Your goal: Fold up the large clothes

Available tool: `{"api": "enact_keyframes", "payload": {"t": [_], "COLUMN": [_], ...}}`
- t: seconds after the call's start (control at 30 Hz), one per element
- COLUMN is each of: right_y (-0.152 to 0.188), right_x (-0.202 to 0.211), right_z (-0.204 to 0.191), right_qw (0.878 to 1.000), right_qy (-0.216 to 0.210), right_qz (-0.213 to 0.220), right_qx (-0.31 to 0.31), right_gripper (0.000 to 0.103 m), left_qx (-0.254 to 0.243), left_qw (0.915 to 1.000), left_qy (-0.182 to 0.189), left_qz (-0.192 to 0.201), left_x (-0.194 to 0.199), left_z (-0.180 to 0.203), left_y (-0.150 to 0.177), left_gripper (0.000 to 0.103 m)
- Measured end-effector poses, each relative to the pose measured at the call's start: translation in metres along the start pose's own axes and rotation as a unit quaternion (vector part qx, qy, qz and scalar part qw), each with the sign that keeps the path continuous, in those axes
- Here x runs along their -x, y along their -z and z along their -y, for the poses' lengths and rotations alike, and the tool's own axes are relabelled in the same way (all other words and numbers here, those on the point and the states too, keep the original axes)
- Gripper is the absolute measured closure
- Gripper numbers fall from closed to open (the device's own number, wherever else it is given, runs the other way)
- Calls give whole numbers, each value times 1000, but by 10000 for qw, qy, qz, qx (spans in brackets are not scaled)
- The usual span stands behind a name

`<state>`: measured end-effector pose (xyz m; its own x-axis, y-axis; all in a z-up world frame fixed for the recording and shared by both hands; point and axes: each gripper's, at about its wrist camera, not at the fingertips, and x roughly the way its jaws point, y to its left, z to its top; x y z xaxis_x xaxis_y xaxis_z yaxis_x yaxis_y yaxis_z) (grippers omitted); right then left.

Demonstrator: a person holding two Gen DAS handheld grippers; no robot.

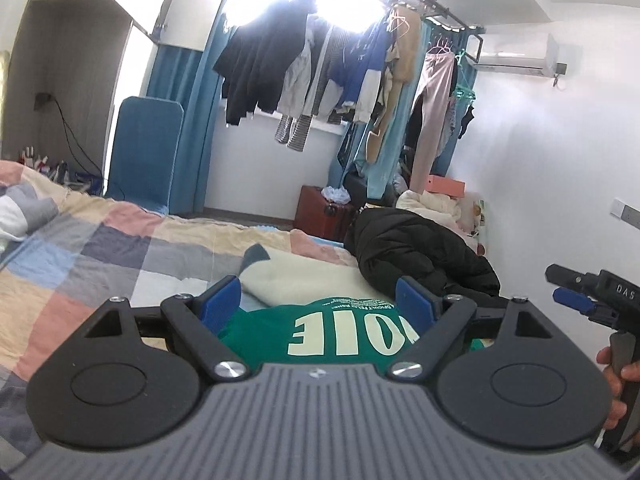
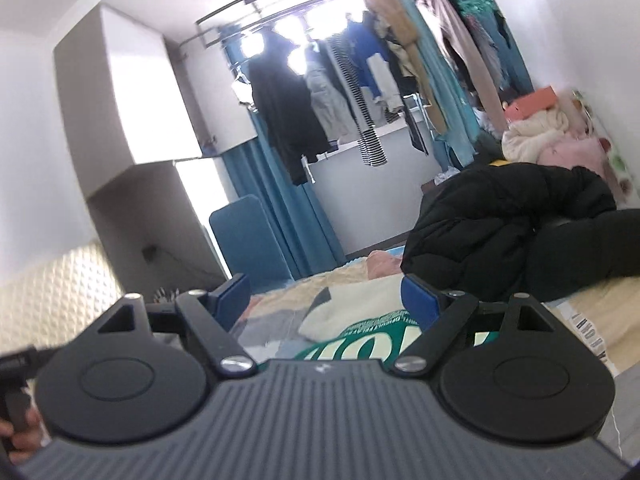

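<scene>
A green garment with cream letters lies on the bed just below and between the blue fingers of my left gripper, which is open and empty above it. A cream fleece part lies beyond the green cloth. In the right wrist view the same green garment lies under my right gripper, also open and empty. The right gripper also shows at the right edge of the left wrist view, held in a hand.
A patchwork bedcover covers the bed. A black puffer jacket lies at the bed's far right, also in the right wrist view. Clothes hang on a rack by the window. A red-brown chest stands beyond the bed.
</scene>
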<state>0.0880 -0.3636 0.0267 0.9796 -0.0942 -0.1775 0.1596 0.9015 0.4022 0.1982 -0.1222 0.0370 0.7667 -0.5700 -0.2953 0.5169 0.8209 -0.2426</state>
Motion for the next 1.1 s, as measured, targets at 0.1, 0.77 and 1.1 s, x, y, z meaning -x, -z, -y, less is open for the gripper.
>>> {"api": "enact_keyframes", "payload": {"t": [0.1, 0.77, 1.1], "right_y": [10, 72, 79], "right_x": [8, 26, 21], "right_z": [-12, -45, -42], "right_qw": [9998, 9924, 9895], "right_qy": [26, 481, 671], "right_qz": [-52, -669, -879], "right_qx": [186, 911, 935], "right_gripper": [18, 19, 19], "left_qx": [-48, -515, -646], "left_qw": [10000, 9982, 9967], "left_qy": [2, -41, -82], "left_qz": [46, -295, -480], "left_x": [17, 25, 13], "left_z": [4, 25, 26], "left_y": [6, 61, 64], "left_gripper": [15, 15, 15]}}
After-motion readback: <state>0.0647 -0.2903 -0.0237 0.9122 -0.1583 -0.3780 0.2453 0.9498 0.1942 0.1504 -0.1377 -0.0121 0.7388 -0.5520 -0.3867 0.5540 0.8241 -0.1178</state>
